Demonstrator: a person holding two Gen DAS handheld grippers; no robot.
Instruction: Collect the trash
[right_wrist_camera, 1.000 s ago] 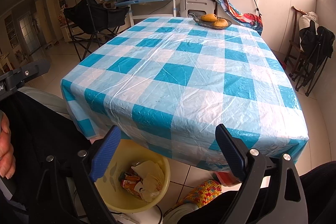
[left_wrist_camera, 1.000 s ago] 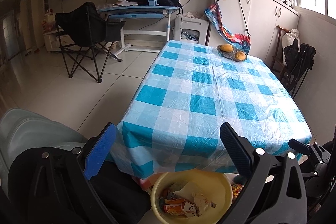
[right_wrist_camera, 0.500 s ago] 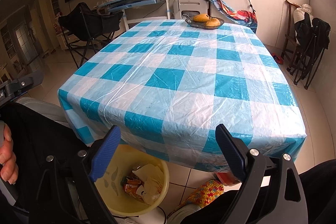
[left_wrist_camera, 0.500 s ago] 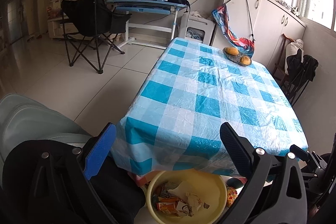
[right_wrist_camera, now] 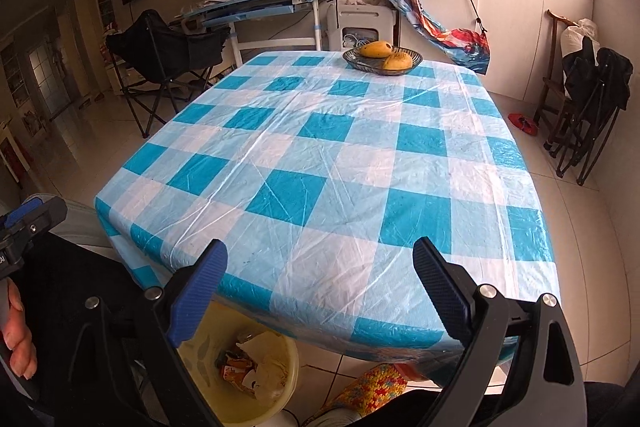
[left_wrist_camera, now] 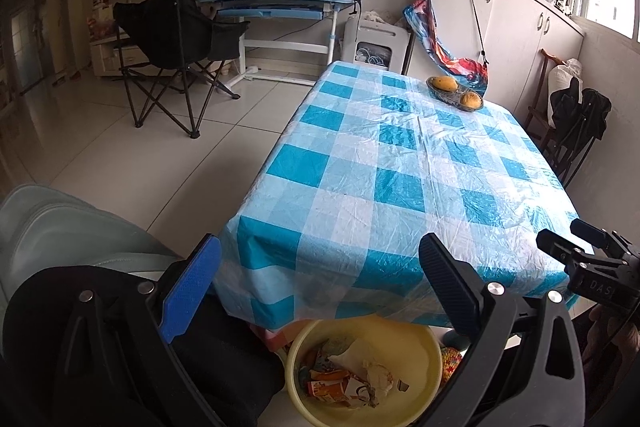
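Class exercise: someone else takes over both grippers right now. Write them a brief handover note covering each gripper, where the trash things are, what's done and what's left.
Left tongs: open, empty, above the yellow bin.
Right tongs: open, empty, over the near edge of the checked table.
The bin stands on the floor under the table's near edge, holding crumpled wrappers.
On the table: only the fruit bowl, at the far end.
Done: visible trash is binned.
Left: no loose trash is visible; check elsewhere.
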